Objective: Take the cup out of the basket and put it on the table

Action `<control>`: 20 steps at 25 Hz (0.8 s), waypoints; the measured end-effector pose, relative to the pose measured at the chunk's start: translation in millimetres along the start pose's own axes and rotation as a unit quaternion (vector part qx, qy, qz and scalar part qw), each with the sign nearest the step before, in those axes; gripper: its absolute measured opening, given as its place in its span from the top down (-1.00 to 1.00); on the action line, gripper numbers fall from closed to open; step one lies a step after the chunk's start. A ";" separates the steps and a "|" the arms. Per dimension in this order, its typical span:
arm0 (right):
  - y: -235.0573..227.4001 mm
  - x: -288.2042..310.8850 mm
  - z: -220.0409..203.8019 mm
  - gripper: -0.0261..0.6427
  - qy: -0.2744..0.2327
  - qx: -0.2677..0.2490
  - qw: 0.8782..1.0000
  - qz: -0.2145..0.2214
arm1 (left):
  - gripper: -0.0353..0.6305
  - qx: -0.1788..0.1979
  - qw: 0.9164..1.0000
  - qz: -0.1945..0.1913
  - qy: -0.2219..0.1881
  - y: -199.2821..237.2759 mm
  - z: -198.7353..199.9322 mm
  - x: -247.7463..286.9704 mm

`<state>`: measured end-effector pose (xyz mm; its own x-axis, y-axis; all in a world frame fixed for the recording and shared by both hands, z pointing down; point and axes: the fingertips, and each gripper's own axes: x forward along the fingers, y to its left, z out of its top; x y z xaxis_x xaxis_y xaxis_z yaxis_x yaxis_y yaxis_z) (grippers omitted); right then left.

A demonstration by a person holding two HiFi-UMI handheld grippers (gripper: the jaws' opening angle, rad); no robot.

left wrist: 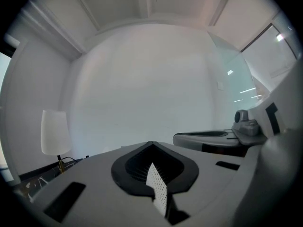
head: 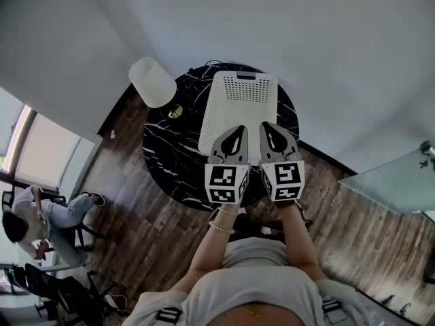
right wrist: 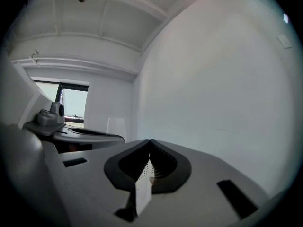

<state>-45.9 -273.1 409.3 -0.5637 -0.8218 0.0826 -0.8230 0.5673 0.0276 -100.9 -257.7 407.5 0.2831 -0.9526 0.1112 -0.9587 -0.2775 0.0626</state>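
Left tool point(head: 238, 128): jaws together, tips meeting in its own view. Right tool point(head: 266, 124): same, tips closed to a point. Both sit side by side and near level, their marker cubes point(head: 226, 183) nearly touching, over the near edge of the white perforated basket point(head: 241, 100). In each gripper view a sliver of that perforated white shows in the slot behind the closed tips (can't tell if it's pinched or just seen through the gap). The basket rests on the round black marble bench point(head: 170, 156), on the far right part of the top, short end toward the wall. The cup can't be made out in any view, and the head view shows only the basket's perforated face, so where it sits can't be told. A white lamp shade point(head: 152, 81) is at the bench's far left edge, with a small brass fitting point(head: 175, 111) just beside it on the marble. Both gripper views look across at a plain white wall, and the left one catches the lamp at its left and the other tool at its right. Dark wood floor point(head: 149, 229) surrounds the bench. A person point(head: 41, 216) sits on a chair well off to the lower left of the head view, by the window.
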 end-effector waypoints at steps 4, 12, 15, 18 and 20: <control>6.1 22.1 -1.8 0.89 0.006 0.003 1.000 -0.007 | 0.88 0.000 1.000 -0.009 0.004 22.0 -0.6 13.1; 13.2 54.5 -10.2 0.89 0.016 0.016 0.999 -0.024 | 0.88 -0.001 1.000 -0.023 0.014 56.7 -7.5 31.4; 13.2 62.4 -14.7 0.89 0.022 0.014 0.999 -0.030 | 0.88 -0.002 0.999 -0.027 0.023 64.8 -12.1 35.4; 14.5 69.8 -16.1 0.89 0.027 0.017 0.999 -0.032 | 0.88 -0.003 0.999 -0.027 0.026 72.8 -13.3 38.5; 13.4 74.3 -17.8 0.89 0.028 0.016 0.999 -0.033 | 0.88 -0.005 0.999 -0.024 0.027 78.7 -13.6 40.2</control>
<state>-97.6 -325.7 433.5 -0.5037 -0.8528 0.1380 -0.8608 0.5090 0.0037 -164.5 -316.2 430.4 0.3296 -0.9302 0.1615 -0.9439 -0.3207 0.0788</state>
